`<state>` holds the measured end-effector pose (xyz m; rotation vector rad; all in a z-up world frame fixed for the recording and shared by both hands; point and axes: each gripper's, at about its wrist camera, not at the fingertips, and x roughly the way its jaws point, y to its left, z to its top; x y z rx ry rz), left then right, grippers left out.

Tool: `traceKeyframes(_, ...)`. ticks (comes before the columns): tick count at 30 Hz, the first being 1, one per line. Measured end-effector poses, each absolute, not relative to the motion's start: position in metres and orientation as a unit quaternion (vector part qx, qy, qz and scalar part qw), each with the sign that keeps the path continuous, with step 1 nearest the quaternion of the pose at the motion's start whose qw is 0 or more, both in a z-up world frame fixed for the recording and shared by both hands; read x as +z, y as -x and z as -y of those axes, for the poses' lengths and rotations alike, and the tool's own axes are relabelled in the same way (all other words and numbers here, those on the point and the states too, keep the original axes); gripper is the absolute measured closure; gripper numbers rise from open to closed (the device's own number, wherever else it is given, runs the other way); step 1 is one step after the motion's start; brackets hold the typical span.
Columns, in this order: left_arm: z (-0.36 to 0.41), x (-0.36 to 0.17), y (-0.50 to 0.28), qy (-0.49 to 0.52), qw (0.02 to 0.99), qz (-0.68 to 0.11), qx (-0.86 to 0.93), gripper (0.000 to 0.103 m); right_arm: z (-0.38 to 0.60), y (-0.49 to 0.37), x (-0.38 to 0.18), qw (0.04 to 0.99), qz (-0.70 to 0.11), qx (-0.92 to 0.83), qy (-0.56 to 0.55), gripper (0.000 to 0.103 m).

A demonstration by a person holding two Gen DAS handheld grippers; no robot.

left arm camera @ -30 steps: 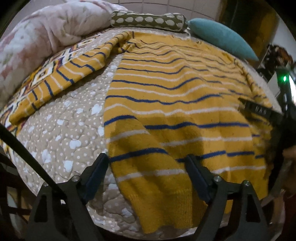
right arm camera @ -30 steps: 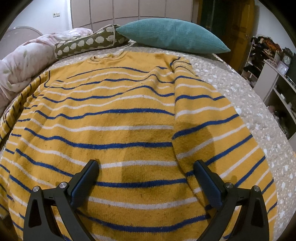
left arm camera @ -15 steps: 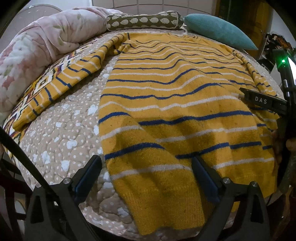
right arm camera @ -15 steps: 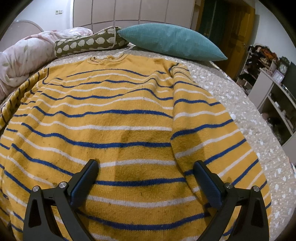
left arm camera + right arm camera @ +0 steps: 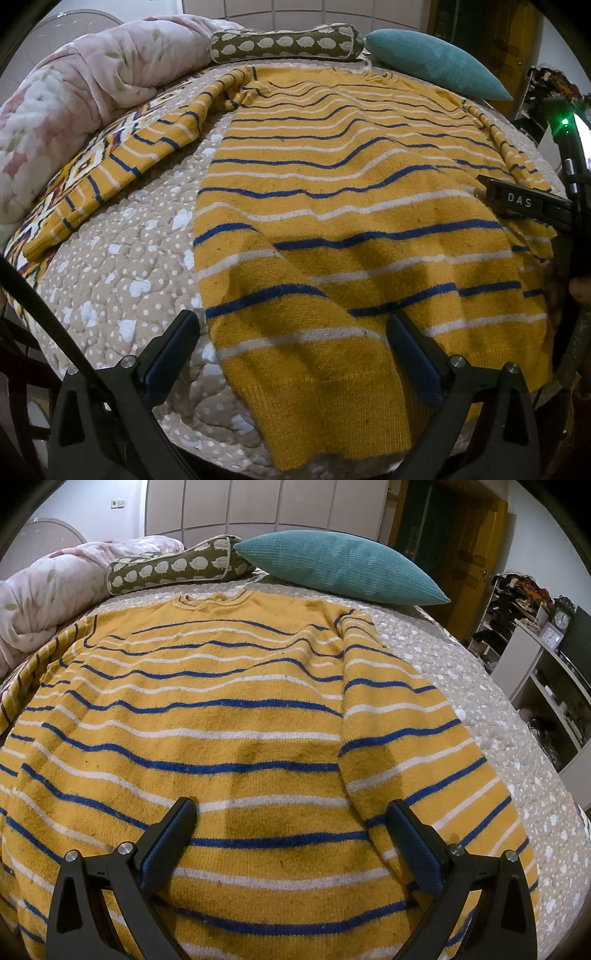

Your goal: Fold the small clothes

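Note:
A yellow sweater (image 5: 351, 206) with blue and white stripes lies flat on the bed, collar at the far end; it also fills the right wrist view (image 5: 221, 731). Its left sleeve (image 5: 122, 162) stretches out to the left over the quilt. Its right sleeve (image 5: 413, 746) is folded down along the body. My left gripper (image 5: 291, 354) is open and empty above the sweater's near left hem corner. My right gripper (image 5: 291, 834) is open and empty above the lower middle of the sweater; its body shows at the right edge of the left wrist view (image 5: 524, 203).
The bed has a beige dotted quilt (image 5: 118, 266). A pink floral duvet (image 5: 74, 99), a green patterned bolster (image 5: 173, 566) and a teal pillow (image 5: 340, 568) lie at the far end. White shelves with clutter (image 5: 546, 672) stand to the right.
Both grippers have pulled back and risen slightly, so more of the sweater and bed shows. The sweater has not moved and both grippers have stayed open.

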<state>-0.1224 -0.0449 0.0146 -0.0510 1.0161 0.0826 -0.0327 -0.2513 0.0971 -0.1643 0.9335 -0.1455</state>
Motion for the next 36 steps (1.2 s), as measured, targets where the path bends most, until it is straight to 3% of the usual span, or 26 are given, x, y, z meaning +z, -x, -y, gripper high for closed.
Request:
traceKeyframes(1, 0.043, 0.016, 0.123, 0.032, 0.872, -0.487, 0.032, 0.003, 0.251, 0.033, 0.097, 0.887, -0.449, -0.070, 0.079, 0.000)
traceKeyframes(2, 0.040, 0.019, 0.124, 0.045, 0.874, -0.484, 0.023, 0.011, 0.251, 0.033, 0.097, 0.887, -0.449, -0.070, 0.079, 0.000)
traceKeyframes(3, 0.035, 0.023, 0.126, 0.059, 0.877, -0.476, 0.017, 0.035, 0.251, 0.033, 0.097, 0.887, -0.449, -0.070, 0.079, 0.000)
traceKeyframes(4, 0.029, 0.026, 0.128, 0.073, 0.879, -0.471, 0.010, 0.050, 0.251, 0.033, 0.097, 0.887, -0.449, -0.070, 0.079, 0.000)
traceKeyframes(5, 0.021, 0.028, 0.128, 0.089, 0.877, -0.471, 0.008, 0.070, 0.252, 0.033, 0.097, 0.887, -0.449, -0.069, 0.077, 0.000)
traceKeyframes(6, 0.014, 0.029, 0.127, 0.113, 0.873, -0.474, 0.000, 0.077, 0.252, 0.033, 0.097, 0.888, -0.449, -0.068, 0.075, 0.000)
traceKeyframes(10, -0.015, 0.024, 0.121, 0.220, 0.845, -0.486, -0.035, 0.077, 0.255, 0.033, 0.098, 0.888, -0.451, -0.063, 0.066, 0.000)
traceKeyframes(14, -0.015, 0.022, 0.111, 0.239, 0.836, -0.492, -0.038, 0.072, 0.256, 0.033, 0.098, 0.889, -0.451, -0.061, 0.061, 0.000)
traceKeyframes(16, -0.009, 0.023, 0.108, 0.216, 0.838, -0.500, -0.037, 0.094, 0.258, 0.033, 0.098, 0.889, -0.450, -0.059, 0.056, 0.000)
traceKeyframes(20, -0.027, 0.041, 0.118, 0.215, 0.848, -0.484, -0.014, 0.094, 0.269, 0.034, 0.105, 0.893, -0.447, -0.036, 0.023, 0.006)
traceKeyframes(22, -0.043, 0.053, 0.127, 0.216, 0.852, -0.477, -0.002, 0.094, 0.284, 0.044, 0.122, 0.900, -0.436, -0.016, -0.019, 0.025)
traceKeyframes(27, -0.055, 0.053, 0.137, 0.220, 0.845, -0.488, 0.001, 0.093, 0.348, 0.090, 0.184, 0.922, -0.367, -0.012, -0.120, 0.023)
traceKeyframes(32, -0.050, 0.049, 0.144, 0.223, 0.843, -0.490, -0.001, 0.085, 0.415, 0.118, 0.182, 0.909, -0.383, -0.078, -0.143, 0.021)
traceKeyframes(34, -0.052, 0.058, 0.151, 0.208, 0.854, -0.477, 0.007, 0.077, 0.436, 0.134, 0.172, 0.900, -0.396, -0.097, -0.153, 0.021)
traceKeyframes(36, -0.051, 0.071, 0.157, 0.185, 0.870, -0.457, 0.023, 0.061, 0.450, 0.149, 0.160, 0.892, -0.408, -0.110, -0.158, 0.021)
